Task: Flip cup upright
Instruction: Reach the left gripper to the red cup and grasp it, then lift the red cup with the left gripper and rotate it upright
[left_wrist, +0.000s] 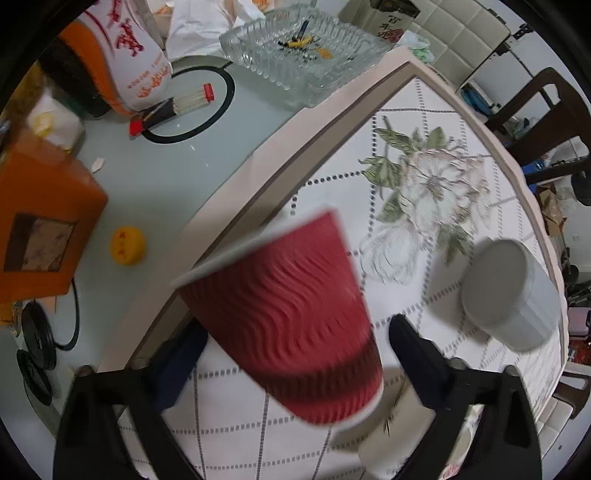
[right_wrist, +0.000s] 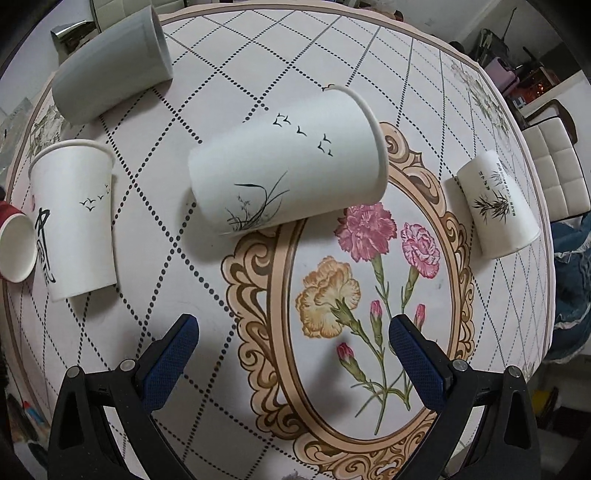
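Observation:
In the left wrist view a red ribbed paper cup (left_wrist: 291, 321) sits tilted between my left gripper's (left_wrist: 295, 350) wide-apart fingers, rim up-left, blurred; I cannot tell whether the pads touch it. A grey cup (left_wrist: 513, 295) lies on its side to the right. In the right wrist view my right gripper (right_wrist: 293, 343) is open and empty above the floral tablecloth (right_wrist: 258, 369). A white cup with birds and grass (right_wrist: 288, 166) lies on its side ahead. Another white cup (right_wrist: 74, 218) lies at left, a small one (right_wrist: 498, 206) at right, the grey cup (right_wrist: 110, 66) far left. The red cup's rim (right_wrist: 14, 251) shows at the left edge.
Beyond the cloth's edge in the left wrist view are a glass ashtray (left_wrist: 306, 48), a white and orange bottle (left_wrist: 125, 59), matches (left_wrist: 173, 107), an orange box (left_wrist: 40, 221) and a yellow cap (left_wrist: 127, 245). Chairs (left_wrist: 546, 107) stand past the table.

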